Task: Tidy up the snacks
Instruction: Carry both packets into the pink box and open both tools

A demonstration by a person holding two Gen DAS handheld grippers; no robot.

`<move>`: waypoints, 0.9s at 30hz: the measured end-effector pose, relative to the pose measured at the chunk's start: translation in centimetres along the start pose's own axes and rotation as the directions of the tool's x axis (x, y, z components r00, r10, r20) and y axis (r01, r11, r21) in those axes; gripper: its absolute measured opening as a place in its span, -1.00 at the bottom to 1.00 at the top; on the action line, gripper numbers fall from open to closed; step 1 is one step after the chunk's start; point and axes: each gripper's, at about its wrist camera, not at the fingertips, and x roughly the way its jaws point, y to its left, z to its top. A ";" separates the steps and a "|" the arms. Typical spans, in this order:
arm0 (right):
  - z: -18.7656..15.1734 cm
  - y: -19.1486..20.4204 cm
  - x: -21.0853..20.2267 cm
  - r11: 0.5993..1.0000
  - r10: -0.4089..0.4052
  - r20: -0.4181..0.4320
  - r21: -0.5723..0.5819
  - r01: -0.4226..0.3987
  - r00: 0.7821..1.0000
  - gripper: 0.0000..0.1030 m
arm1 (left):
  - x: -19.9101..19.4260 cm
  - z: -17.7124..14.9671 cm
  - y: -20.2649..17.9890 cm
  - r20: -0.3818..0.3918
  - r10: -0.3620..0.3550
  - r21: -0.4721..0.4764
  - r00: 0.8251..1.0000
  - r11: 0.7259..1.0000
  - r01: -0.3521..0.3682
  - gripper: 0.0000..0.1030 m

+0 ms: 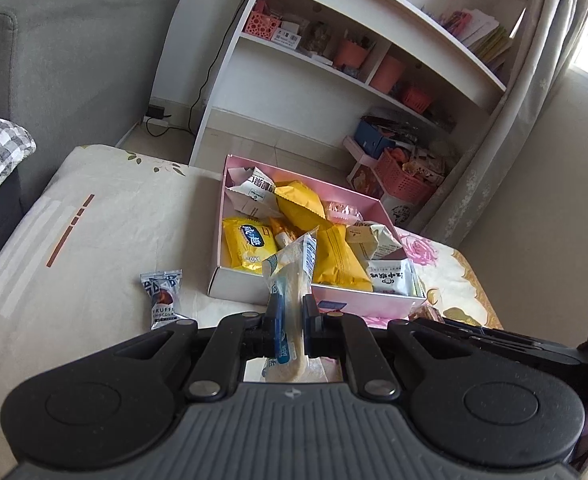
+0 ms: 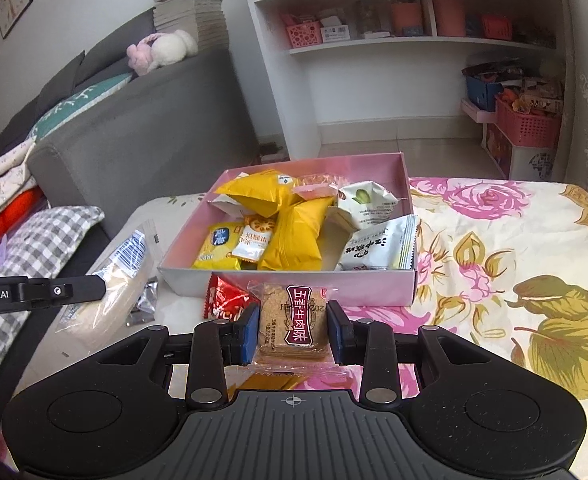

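A pink box (image 1: 230, 216) (image 2: 374, 288) full of yellow and white snack packs sits on the cloth-covered table. My left gripper (image 1: 292, 316) is shut on a clear pack with blue print holding a pale bun (image 1: 294, 272), held upright just in front of the box; that same bun pack (image 2: 110, 292) shows at the left of the right wrist view. My right gripper (image 2: 292, 330) is shut on a biscuit pack with a maroon label (image 2: 294, 324), near the box's front wall. A red snack pack (image 2: 226, 300) lies beside it. A truffle chocolate pack (image 1: 163, 300) lies left of the box.
A grey sofa (image 1: 66, 64) with cushions stands to the left. White shelves (image 1: 334, 68) with pink baskets are behind the table. A floral cloth (image 2: 514, 260) covers the table to the right of the box. A gold wrapper (image 2: 274, 380) lies under my right gripper.
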 end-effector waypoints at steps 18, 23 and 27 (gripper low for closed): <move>3.1 -4.5 3.3 0.956 0.010 0.054 0.291 -0.025 0.998 -0.36 | 4.6 3.0 0.1 0.067 0.090 -0.142 0.994 0.987 -0.079 -0.84; 3.5 -5.0 4.1 0.946 0.036 0.066 0.320 -0.055 0.997 -0.36 | 5.9 3.3 0.2 0.085 0.121 -0.119 0.989 0.987 -0.110 -0.84; 3.7 -5.2 4.8 0.943 0.038 0.073 0.328 -0.060 0.997 -0.36 | 7.2 3.2 0.6 0.101 0.147 -0.106 0.984 0.985 -0.136 -0.84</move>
